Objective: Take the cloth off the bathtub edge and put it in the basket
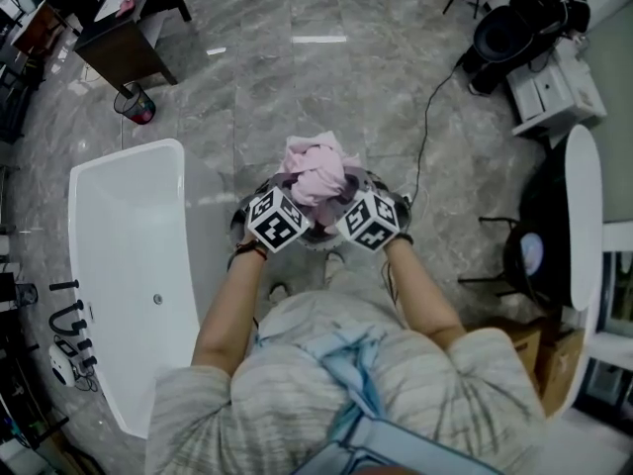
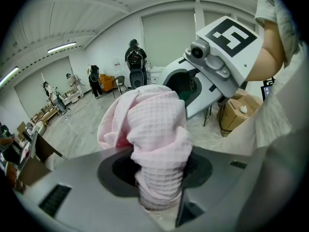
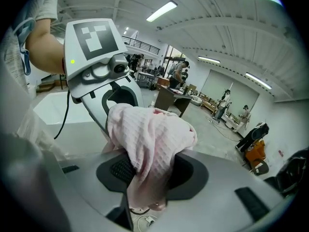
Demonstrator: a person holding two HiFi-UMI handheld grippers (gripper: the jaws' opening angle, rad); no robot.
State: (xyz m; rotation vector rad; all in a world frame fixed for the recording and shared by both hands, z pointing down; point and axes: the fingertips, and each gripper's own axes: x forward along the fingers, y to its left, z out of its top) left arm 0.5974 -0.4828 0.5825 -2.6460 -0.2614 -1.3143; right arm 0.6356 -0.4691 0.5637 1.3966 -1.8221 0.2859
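A crumpled pink waffle-weave cloth (image 1: 315,174) hangs bunched between both grippers in front of my chest. My left gripper (image 1: 300,198) is shut on its left part, and in the left gripper view the cloth (image 2: 155,139) fills the gap between the jaws (image 2: 159,187). My right gripper (image 1: 341,198) is shut on the right part, where a fold of the cloth (image 3: 145,139) drapes over and between its jaws (image 3: 147,178). Right under the cloth shows the rim of a round grey basket (image 1: 384,184), mostly hidden by the grippers. The white bathtub (image 1: 129,265) lies to my left.
Black taps (image 1: 69,325) stand by the tub's left side. A red bin (image 1: 138,107) and a dark desk (image 1: 124,38) are at the back left. A black cable (image 1: 425,132) runs across the marble floor. A white counter (image 1: 584,216) and cardboard boxes (image 1: 529,349) are on the right.
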